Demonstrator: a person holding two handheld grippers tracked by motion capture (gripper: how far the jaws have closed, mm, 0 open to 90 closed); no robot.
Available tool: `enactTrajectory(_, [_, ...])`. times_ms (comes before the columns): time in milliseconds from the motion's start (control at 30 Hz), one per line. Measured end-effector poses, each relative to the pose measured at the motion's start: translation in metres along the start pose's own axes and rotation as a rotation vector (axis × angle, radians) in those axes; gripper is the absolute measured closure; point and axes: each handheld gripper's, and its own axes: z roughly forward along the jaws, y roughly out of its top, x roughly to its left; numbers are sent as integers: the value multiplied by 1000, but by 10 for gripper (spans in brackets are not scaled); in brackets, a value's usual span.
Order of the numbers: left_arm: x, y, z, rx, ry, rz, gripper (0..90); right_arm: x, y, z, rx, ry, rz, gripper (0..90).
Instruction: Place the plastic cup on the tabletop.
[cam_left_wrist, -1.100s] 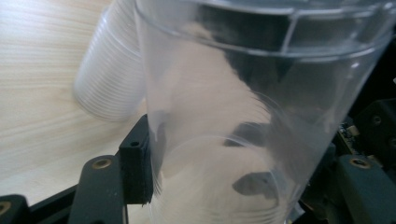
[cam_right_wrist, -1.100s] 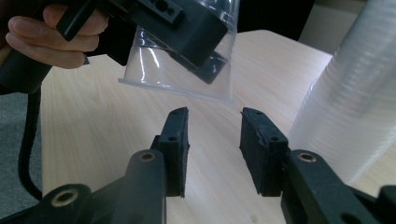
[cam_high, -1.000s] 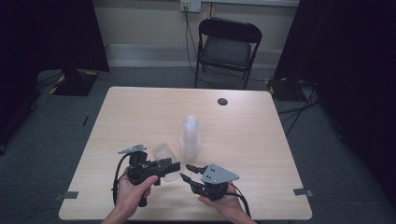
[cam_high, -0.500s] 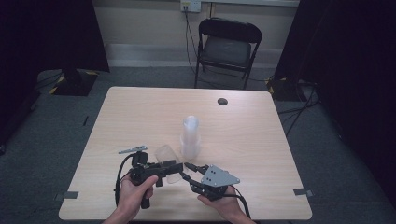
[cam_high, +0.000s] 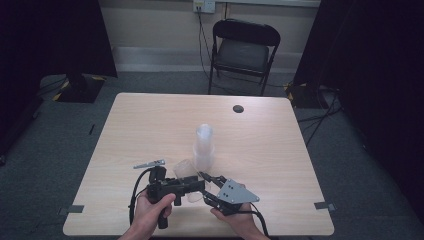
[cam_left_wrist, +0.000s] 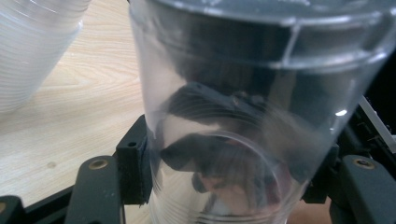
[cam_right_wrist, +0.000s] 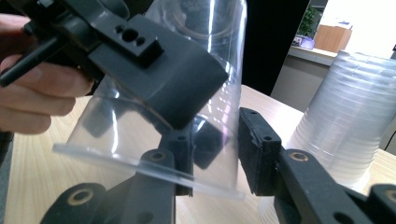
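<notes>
Tabletop (cam_high: 150, 125) of pale wood, stack of clear cups (cam_high: 204, 147) upright at its middle, single clear cup (cam_left_wrist: 224, 140) near the front edge, left tongs (cam_left_wrist: 233, 172) clamped across its body while just easing apart, right tongs (cam_right_wrist: 215, 154) pinching its rim wall.

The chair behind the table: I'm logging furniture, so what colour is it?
Black, seat and frame alike; the chair shows best in the high view.

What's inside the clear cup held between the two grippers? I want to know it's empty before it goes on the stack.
Nothing loose shows inside the clear cup; one jaw of the right hand-held gripper reaches into its mouth. Dark gripper shapes behind its wall blur the bottom.
</notes>
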Motion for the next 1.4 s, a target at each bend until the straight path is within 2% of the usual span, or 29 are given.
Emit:
enactTrajectory(100, [1,0,1,1,-16,-21,356,1,0,0,-3,-5,-14,699])
enactTrajectory(233, [0,-2,3,8,-34,-14,330,2,0,-3,-29,-36,-14,748])
enactTrajectory(367, [-1,-1,2,-9,-44,-5,316,0,1,-7,-62,-58,-12,802])
enactTrajectory(500, [1,0,1,-27,-27,16,264,0,1,-8,-58,-56,-21,853])
enactTrajectory(767, [3,1,0,-40,1,53,205,1,-1,-7,-35,-54,-25,873])
enactTrajectory(1100, [2,2,-2,-54,13,74,190,-2,0,-9,-15,-81,-29,876])
enactTrajectory(1200, [2,3,-3,-56,9,77,153,-3,0,-9,-11,-89,-22,881])
enactTrajectory(1300, [3,4,-4,-57,11,77,154,-7,-1,-10,-7,-111,-11,881])
enactTrajectory(1400, [3,5,-5,-58,16,83,154,-9,-1,-11,-4,-109,0,881])
